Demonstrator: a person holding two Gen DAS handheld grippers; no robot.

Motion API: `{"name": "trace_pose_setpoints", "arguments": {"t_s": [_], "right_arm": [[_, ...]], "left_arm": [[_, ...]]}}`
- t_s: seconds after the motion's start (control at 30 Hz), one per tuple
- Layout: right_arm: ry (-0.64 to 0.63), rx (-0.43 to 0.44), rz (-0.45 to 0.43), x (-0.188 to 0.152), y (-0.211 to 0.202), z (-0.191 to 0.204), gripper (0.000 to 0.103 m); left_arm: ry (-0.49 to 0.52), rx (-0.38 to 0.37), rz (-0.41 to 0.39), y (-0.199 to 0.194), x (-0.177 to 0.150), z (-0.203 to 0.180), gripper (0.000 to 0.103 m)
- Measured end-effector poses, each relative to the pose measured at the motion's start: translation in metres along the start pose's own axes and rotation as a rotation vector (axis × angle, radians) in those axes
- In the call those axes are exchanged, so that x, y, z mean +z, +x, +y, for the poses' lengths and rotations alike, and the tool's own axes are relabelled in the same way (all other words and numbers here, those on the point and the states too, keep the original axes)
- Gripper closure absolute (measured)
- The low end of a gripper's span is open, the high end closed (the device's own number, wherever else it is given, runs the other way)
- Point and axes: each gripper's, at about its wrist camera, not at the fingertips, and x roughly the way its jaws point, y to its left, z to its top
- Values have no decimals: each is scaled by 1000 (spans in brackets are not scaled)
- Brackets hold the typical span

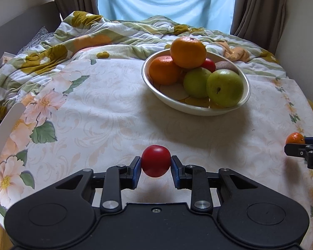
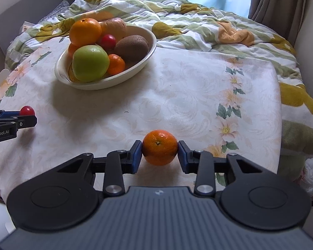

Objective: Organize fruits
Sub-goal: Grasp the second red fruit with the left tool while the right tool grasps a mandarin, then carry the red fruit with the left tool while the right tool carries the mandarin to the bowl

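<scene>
My left gripper [image 1: 155, 165] is shut on a small red tomato [image 1: 155, 160], its blue pads pressing both sides just above the floral sheet. My right gripper [image 2: 159, 151] is shut on a small mandarin [image 2: 160, 146] in the same way. Each gripper shows at the edge of the other view: the mandarin [image 1: 295, 138] at far right, the tomato [image 2: 27, 110] at far left. A cream bowl [image 1: 195, 109] farther back holds oranges, green apples [image 1: 225, 87], a kiwi and another tomato. The same bowl [image 2: 133, 74] lies at upper left in the right wrist view.
A crumpled floral quilt [image 1: 58, 48] is heaped along the back of the bed, with curtains and a bright window behind. A white curved edge [image 1: 4, 131] rises at the left. A white plastic bag [image 2: 312, 175] lies beyond the sheet's right edge.
</scene>
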Motion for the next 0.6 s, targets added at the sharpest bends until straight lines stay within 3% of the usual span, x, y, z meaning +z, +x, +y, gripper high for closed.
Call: {"name": "trace_pose_setpoints", "arguments": {"t_s": [0.6], "right_arm": [[-1,32,-67,37,-51,17,51]], "left_arm": [[-18,-29,-97,-55,38,3,69]]}}
